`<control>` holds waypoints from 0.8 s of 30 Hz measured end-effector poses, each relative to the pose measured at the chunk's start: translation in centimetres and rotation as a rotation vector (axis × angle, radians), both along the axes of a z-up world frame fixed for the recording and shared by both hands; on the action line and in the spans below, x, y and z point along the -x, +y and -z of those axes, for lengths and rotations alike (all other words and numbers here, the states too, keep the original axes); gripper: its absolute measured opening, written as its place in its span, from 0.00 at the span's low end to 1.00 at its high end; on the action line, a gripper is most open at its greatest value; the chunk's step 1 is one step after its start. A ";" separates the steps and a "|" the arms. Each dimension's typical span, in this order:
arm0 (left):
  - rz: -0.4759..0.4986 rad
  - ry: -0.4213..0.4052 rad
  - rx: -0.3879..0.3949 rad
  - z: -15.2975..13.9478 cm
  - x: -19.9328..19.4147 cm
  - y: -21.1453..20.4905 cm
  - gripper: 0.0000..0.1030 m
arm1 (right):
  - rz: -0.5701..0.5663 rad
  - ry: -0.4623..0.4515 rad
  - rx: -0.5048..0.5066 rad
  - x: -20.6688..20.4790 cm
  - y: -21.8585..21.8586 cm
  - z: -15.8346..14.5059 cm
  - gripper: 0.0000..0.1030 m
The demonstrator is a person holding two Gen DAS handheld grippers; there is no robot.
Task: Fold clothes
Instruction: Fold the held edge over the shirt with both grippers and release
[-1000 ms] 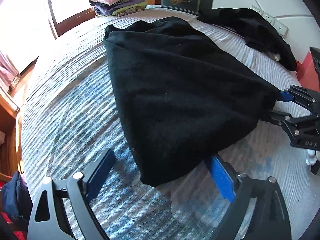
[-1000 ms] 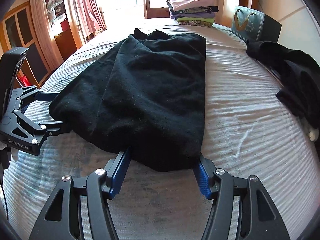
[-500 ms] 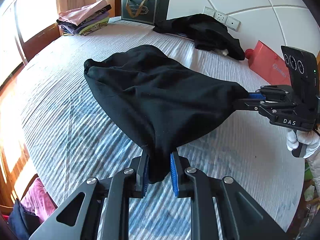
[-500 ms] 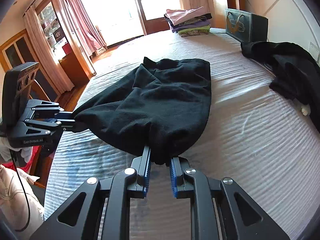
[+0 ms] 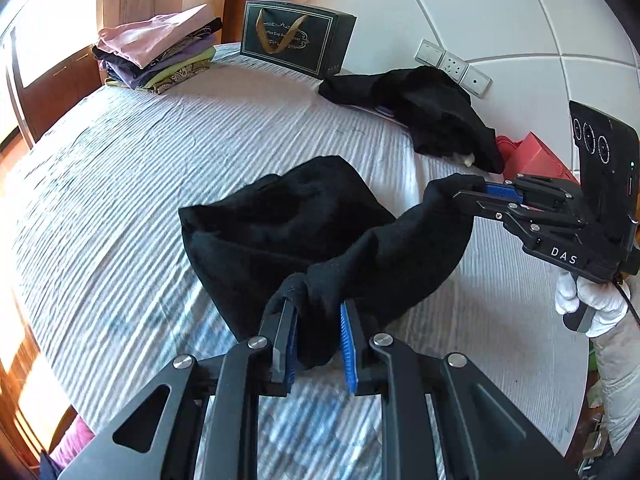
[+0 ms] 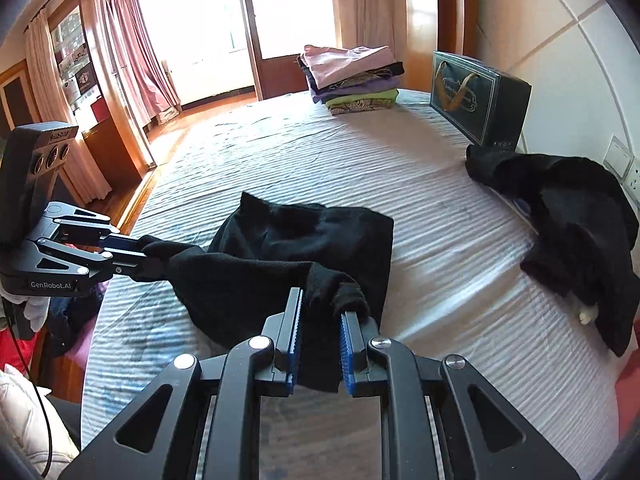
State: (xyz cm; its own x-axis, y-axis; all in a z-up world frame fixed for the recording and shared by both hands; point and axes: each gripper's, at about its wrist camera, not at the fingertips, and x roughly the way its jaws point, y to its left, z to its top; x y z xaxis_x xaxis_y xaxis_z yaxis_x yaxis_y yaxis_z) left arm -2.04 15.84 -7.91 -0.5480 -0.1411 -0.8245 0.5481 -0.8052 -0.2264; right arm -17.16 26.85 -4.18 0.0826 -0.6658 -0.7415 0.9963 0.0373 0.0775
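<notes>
A black garment (image 5: pixel 304 224) (image 6: pixel 304 248) hangs between both grippers above the striped white bed (image 5: pixel 120 168) (image 6: pixel 320 160); its far end still rests bunched on the sheet. My left gripper (image 5: pixel 318 320) is shut on one near corner of the cloth, and it also shows at the left of the right wrist view (image 6: pixel 136 256). My right gripper (image 6: pixel 320 312) is shut on the other near corner, and appears at the right of the left wrist view (image 5: pixel 476 196), held by a white-gloved hand (image 5: pixel 588 300).
A stack of folded clothes (image 5: pixel 160 52) (image 6: pixel 352 80) and a dark gift bag (image 5: pixel 296 40) (image 6: pixel 480 96) sit at the bed's far end. Another black garment (image 5: pixel 432 116) (image 6: pixel 576 232) lies crumpled by the wall. A red bag (image 5: pixel 536 160) stands beside the bed.
Both grippers closed on the near corners of the black garment and lifted it; the cloth, lying flat a second ago, now hangs bunched with its near edge off the bed.
</notes>
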 end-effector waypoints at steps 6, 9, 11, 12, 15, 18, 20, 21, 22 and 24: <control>0.068 -0.033 -0.077 2.9 2.9 -8.5 0.17 | 0.073 -0.008 -0.068 2.2 -9.1 1.8 0.15; 0.090 -0.057 -0.135 5.1 3.8 -12.5 0.17 | 0.104 -0.029 -0.120 3.3 -13.5 4.3 0.15; 0.090 -0.074 -0.185 6.5 4.2 -14.6 0.20 | 0.117 -0.053 -0.152 3.8 -16.0 6.2 0.15; 0.096 -0.075 -0.214 7.1 4.2 -15.4 0.21 | 0.123 -0.058 -0.177 4.0 -17.1 7.2 0.15; 0.128 -0.084 -0.271 7.9 4.1 -16.6 0.40 | 0.159 -0.078 -0.261 4.4 -19.1 9.9 0.18; 0.159 -0.054 -0.218 6.1 3.4 -16.4 0.80 | 0.193 -0.114 -0.272 5.0 -19.0 9.7 0.25; 0.157 -0.033 -0.164 4.4 2.8 -16.5 0.80 | 0.211 -0.131 -0.254 5.3 -17.9 8.0 0.38; 0.142 -0.031 -0.144 3.9 2.4 -16.6 0.80 | 0.218 -0.135 -0.243 5.4 -17.3 7.1 0.46; 0.130 -0.031 -0.125 3.4 2.2 -16.6 0.80 | 0.224 -0.136 -0.231 5.4 -16.6 6.2 0.47; 0.110 -0.039 -0.093 3.1 1.8 -16.4 0.80 | 0.236 -0.132 -0.207 5.4 -15.2 4.5 0.49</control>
State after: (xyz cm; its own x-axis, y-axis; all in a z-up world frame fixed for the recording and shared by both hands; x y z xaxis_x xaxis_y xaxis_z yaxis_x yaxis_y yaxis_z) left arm -3.80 -0.58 -10.98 -0.5230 -0.0046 -0.8523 0.4679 -0.8374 -0.2826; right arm -22.59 11.70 -8.70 0.0481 -0.5141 -0.8564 0.9564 -0.2234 0.1879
